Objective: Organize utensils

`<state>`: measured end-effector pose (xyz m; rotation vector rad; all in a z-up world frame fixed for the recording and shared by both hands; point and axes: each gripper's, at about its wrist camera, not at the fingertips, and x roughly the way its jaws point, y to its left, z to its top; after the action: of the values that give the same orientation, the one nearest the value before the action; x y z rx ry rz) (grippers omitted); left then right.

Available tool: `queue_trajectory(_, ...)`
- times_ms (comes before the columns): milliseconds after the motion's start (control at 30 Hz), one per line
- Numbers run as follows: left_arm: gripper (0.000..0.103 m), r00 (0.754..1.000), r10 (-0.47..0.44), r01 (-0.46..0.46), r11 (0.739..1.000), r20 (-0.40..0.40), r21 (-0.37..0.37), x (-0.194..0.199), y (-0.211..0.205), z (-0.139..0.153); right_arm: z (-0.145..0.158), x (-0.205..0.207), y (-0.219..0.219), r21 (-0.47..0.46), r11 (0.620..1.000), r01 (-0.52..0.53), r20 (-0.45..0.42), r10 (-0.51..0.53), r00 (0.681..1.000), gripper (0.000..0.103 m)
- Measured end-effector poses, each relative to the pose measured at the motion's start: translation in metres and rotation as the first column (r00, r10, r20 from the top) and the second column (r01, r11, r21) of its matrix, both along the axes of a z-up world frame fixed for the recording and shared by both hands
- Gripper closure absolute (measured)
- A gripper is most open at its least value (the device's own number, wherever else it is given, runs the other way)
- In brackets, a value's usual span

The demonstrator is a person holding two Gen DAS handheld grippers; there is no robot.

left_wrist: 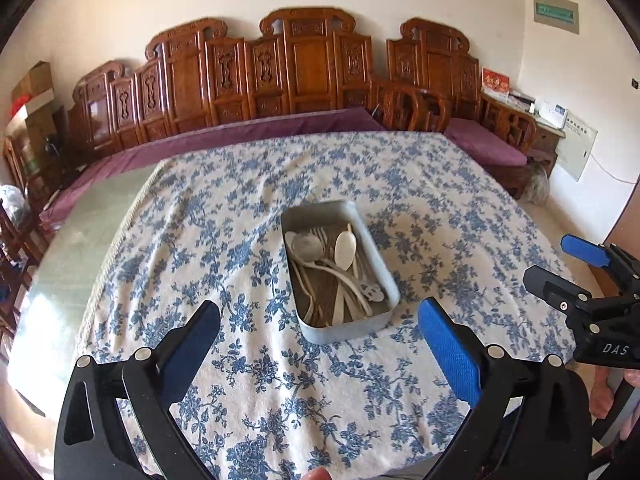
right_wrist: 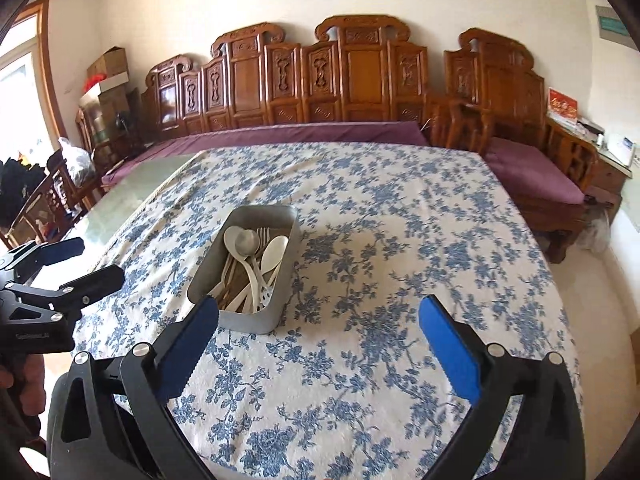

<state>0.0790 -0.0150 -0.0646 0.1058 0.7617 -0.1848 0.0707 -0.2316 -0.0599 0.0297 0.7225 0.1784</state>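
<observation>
A carved wooden bench [left_wrist: 304,68] with purple cushions runs along the far wall, and a matching armchair [right_wrist: 532,160] stands at its right end. In front of it a table covered by a blue-flowered tablecloth [left_wrist: 280,380] fills most of both views; a bare strip of glass tabletop [left_wrist: 92,240] shows along its left side.

Near the middle of the cloth lies a grey metal tray [left_wrist: 384,280], rectangular with rounded corners, its long side running near to far. It holds all the utensils [left_wrist: 340,268] in view, piled loosely lengthwise: pale plastic spoons, a metal spoon [right_wrist: 247,241], a fork [right_wrist: 263,236] with its tines toward the far end, and thin stick-like pieces that may be chopsticks, too tangled to count.

The left gripper [left_wrist: 320,316] hovers at the near edge of the table, its blue-padded fingers spread wide with nothing between them, the tray just beyond its tips. The right gripper [right_wrist: 319,312] hangs to the right of it, likewise spread wide and holding nothing; its left finger overlaps the near left corner of the tray in the right wrist view, though contact cannot be judged.
</observation>
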Motion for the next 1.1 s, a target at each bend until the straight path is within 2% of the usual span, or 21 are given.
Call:
queue_trajectory(267,0.007,0.993,0.017,-0.016,1.0,0.119,-0.01,-0.034,-0.005,0.04,0.045,-0.03,-0.007,0.026,1.0,-0.006,0.123,0.003,0.992,0.003)
queue_trajectory(500,0.007,0.985,0.057,-0.053,0.998,0.163,-0.032,-0.049,-0.001,0.062,0.074,-0.051,-0.007,0.031,0.999,-0.007,0.2,0.0,0.98,0.003)
queue_trajectory(633,0.007,0.98,0.076,-0.065,0.996,0.183,-0.062,-0.056,0.004,0.071,0.081,-0.06,-0.008,0.031,1.0,0.0,0.221,-0.007,0.975,0.003)
queue_trajectory(1100,0.007,0.975,0.091,-0.077,0.994,0.204,-0.076,-0.065,0.004,0.075,0.079,-0.061,-0.011,0.028,1.0,0.011,0.22,-0.017,0.975,0.002)
